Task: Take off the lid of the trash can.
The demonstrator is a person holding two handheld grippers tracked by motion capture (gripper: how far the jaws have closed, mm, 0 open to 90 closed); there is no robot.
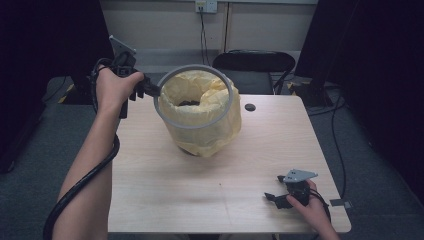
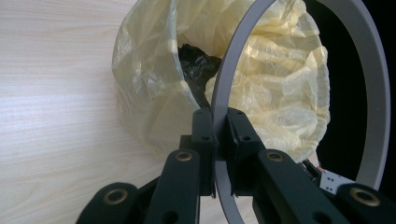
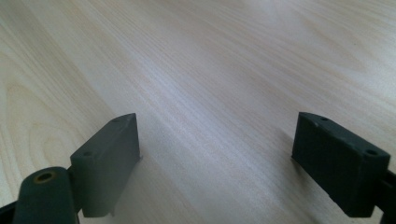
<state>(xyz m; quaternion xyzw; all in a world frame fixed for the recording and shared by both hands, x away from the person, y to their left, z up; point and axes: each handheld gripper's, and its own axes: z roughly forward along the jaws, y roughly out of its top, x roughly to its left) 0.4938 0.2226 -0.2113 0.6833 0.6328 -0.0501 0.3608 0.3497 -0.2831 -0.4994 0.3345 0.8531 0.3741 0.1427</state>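
A small bin lined with a crumpled yellow bag (image 1: 202, 120) stands at the table's far middle, dark contents (image 2: 198, 67) inside. A grey ring (image 1: 195, 70) hovers tilted over the bin's mouth. My left gripper (image 1: 150, 91) is shut on the ring's left edge, and in the left gripper view its jaws (image 2: 218, 135) pinch the grey ring (image 2: 224, 84) between them. My right gripper (image 1: 274, 196) rests near the table's front right corner. It stands open, and its pads (image 3: 107, 158) have only bare wood between them.
The wooden table (image 1: 165, 190) has free room in front of the bin. A round black cable hole (image 1: 250, 107) lies right of the bin. A black chair (image 1: 252, 65) stands behind the table's far edge. Cables run over the floor at right.
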